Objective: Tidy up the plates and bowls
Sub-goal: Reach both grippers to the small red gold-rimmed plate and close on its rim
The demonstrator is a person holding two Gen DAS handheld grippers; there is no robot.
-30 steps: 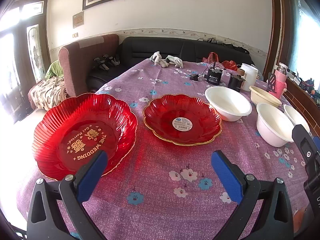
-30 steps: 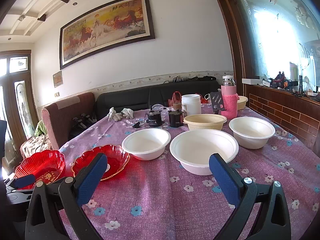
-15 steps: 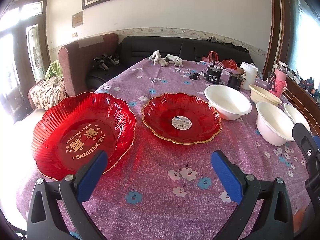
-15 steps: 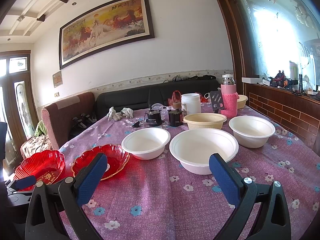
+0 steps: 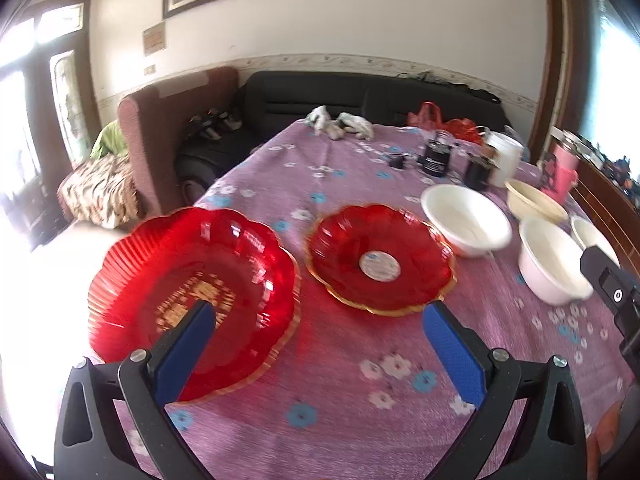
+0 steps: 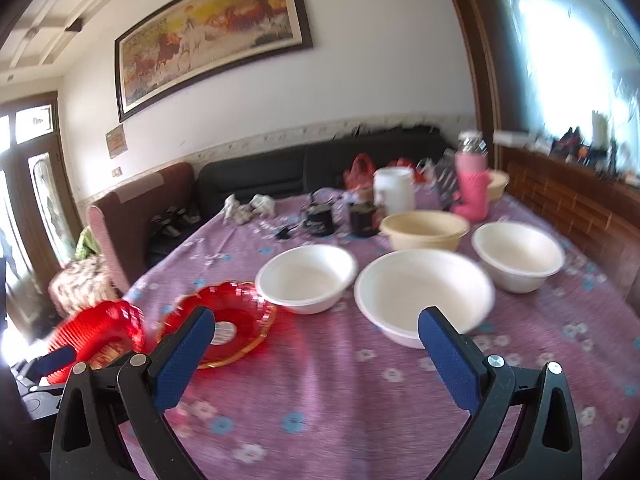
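Two red scalloped plates lie on the purple cloth: a large one with gold lettering [image 5: 192, 288] [image 6: 100, 328] at the left, and a smaller one with a white sticker [image 5: 380, 260] [image 6: 232, 320] beside it. Three white bowls [image 6: 306, 276] [image 6: 422, 292] [image 6: 518, 256] and a cream bowl [image 6: 424, 230] stand to the right. My left gripper [image 5: 316, 320] is open above the near edge of the large plate, holding nothing. My right gripper [image 6: 316, 326] is open and empty, with the middle white bowl just beyond its right finger.
Black jars [image 6: 320, 218], a white canister [image 6: 394, 190], a pink bottle [image 6: 472, 184] and white gloves [image 6: 250, 204] stand at the table's far end. A dark sofa [image 5: 360, 96] and a brown armchair [image 5: 176, 128] sit behind. A brick ledge [image 6: 580, 208] runs along the right.
Both views have swung and tilted and are now blurred by motion. The left gripper has moved up and forward over the large red plate. Plates and bowls have not moved.
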